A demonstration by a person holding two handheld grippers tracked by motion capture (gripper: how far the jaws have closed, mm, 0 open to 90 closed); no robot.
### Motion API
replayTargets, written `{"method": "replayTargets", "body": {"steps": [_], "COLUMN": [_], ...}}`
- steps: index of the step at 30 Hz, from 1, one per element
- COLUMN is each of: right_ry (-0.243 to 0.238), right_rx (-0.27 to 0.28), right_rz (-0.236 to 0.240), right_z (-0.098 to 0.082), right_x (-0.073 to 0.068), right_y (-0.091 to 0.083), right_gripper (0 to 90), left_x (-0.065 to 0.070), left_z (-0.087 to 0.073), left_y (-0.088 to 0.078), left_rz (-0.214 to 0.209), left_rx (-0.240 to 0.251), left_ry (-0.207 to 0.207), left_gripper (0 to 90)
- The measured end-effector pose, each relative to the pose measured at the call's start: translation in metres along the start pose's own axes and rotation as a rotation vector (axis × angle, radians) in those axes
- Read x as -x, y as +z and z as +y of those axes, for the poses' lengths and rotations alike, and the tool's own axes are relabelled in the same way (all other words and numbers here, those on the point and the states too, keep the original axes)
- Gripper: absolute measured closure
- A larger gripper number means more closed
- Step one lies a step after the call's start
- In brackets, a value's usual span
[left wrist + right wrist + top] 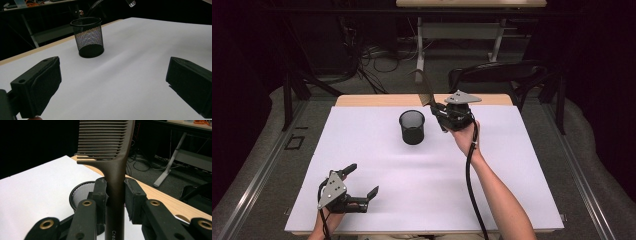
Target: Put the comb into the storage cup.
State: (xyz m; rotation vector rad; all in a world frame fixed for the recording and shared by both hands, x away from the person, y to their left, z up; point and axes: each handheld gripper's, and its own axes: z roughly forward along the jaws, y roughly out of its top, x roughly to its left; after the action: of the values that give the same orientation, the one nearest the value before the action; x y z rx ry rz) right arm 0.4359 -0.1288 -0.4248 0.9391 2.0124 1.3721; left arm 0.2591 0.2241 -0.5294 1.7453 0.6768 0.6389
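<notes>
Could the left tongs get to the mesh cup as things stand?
Probably yes: the left tongs stand open, holding nothing, with bare white table between them and the mesh cup.

Occlusions and crops, one moment

Right gripper view: comb ran off the top edge, tooth end cut; handle bottom cropped too, print read "Crea" and stopped. Mesh cup was mostly hidden behind the right gripper and the comb handle, only part of the rim and mesh visible. High view: comb was dark against dark floor, teeth too small to make out; both forearms cut by the bottom edge. Left gripper view: left gripper had both jaws cropped at the bottom and right edges; object at the top edge above the cup was cut off, couldn't identify it.
</notes>
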Motion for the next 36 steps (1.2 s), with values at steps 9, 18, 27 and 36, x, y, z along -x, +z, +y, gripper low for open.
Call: {"method": "replayTargets", "body": {"steps": [9, 18, 27, 36], "right_ry": [-0.001, 0.002, 0.002, -0.001], "right_rx": [0.021, 0.047, 0.057, 0.083], "right_rz": [0.002, 0.005, 0.015, 0.009], "right_z": [0.001, 0.002, 0.002, 0.004], "right_x": [-0.001, -0.001, -0.001, -0.002], "right_y": [0.006, 0.010, 0.016, 0.020], "right_gripper": [72.4, 72.4, 72.4, 72.4], "left_x": [0.000, 0.000, -0.001, -0.001], "left_z": [0.000, 0.000, 0.000, 0.000], "left_y": [0.000, 0.000, -0.001, -0.001], "left_rz": [-0.001, -0.001, 0.000, 0.001], "left_rx": [-0.001, -0.001, 0.001, 0.002], "left_ry": [0.000, -0.001, -0.005, -0.001], "left_gripper": [0.1, 0.1, 0.1, 0.1]}}
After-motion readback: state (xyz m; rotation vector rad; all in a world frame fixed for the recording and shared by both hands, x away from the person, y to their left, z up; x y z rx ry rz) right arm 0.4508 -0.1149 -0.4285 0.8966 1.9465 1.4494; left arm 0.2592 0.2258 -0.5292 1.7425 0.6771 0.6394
